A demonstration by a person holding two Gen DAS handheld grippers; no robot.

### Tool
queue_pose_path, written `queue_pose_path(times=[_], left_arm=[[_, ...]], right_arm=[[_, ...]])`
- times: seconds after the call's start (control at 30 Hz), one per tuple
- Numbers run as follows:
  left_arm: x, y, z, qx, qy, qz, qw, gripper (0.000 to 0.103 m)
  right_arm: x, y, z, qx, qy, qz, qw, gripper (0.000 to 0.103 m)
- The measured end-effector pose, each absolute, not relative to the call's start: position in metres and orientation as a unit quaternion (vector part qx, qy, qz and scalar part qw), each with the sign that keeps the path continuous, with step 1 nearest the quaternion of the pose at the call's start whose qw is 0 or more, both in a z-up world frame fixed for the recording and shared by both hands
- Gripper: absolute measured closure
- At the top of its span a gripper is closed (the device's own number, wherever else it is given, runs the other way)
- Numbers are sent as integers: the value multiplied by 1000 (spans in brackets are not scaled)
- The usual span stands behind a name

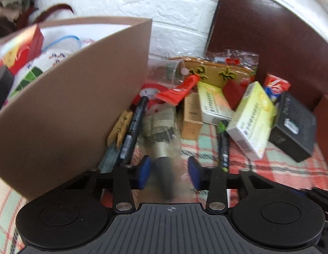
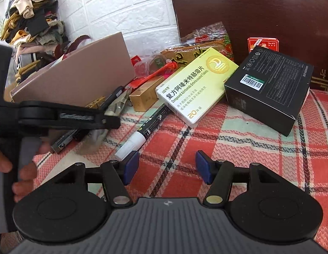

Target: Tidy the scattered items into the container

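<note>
On my left wrist camera, the left gripper [image 1: 169,171] has its blue pads apart, and a blurred clear bottle [image 1: 161,133] with a dark cap lies between them; I cannot tell whether the pads touch it. The brown cardboard box [image 1: 68,97] stands just to the left, its near wall filling that side of the view. Inside it I see a red carton [image 1: 24,48] and a white bag with a blue zip line [image 1: 58,48]. Against the box's outer wall lie a black marker [image 1: 134,124] and a wooden clothespin [image 1: 121,124]. Further back sit a red tube [image 1: 178,89], a small tan carton [image 1: 191,116], two yellow-green medicine boxes [image 1: 252,116], and a black box [image 1: 293,127], all on the checked tablecloth [image 1: 270,165].

On my right wrist camera, the right gripper [image 2: 167,168] hangs over the tablecloth [image 2: 227,148] with its pads wide apart and nothing between them. A white-capped marker [image 2: 147,131] lies just ahead of its left pad. Beyond it a medicine box [image 2: 198,86] leans across the pile, beside the black box [image 2: 270,91]. The left gripper [image 2: 109,120] shows from the side at the left edge, near the cardboard box [image 2: 79,78].
</note>
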State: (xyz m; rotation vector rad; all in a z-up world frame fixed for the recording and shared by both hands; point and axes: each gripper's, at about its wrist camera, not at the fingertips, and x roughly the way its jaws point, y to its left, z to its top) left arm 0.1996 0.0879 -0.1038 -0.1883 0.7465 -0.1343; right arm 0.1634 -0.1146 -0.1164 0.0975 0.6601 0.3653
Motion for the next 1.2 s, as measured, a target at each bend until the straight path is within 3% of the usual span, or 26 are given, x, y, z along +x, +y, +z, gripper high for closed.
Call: queue_pose_path(times=[0.13, 0.2, 0.27, 0.37, 0.5, 0.57, 0.73, 0.97, 1.2], left_arm=[[190, 85, -103, -88, 362, -80, 924, 62], [187, 88, -101, -103, 359, -73, 925, 61], [186, 92, -102, -117, 361, -67, 923, 49], [187, 95, -104, -128, 365, -61, 920, 39], [190, 97, -107, -127, 370, -62, 918, 37], [191, 96, -107, -116, 371, -62, 919, 52], [190, 96, -107, -105, 374, -63, 919, 56], [179, 96, -106, -108, 381, -73, 915, 58], [146, 98, -104, -98, 393, -91, 910, 57]], right_arm=[[163, -117, -116, 50, 321, 177, 929, 38], [164, -116, -115, 48, 321, 177, 929, 38], [165, -113, -115, 45, 320, 179, 929, 38], [168, -105, -114, 38, 317, 186, 929, 38], [174, -94, -112, 31, 313, 195, 929, 39], [178, -89, -113, 28, 314, 197, 928, 39], [186, -78, -118, 21, 321, 200, 925, 44], [182, -82, -115, 15, 339, 215, 916, 79], [158, -102, -112, 15, 364, 215, 906, 84]])
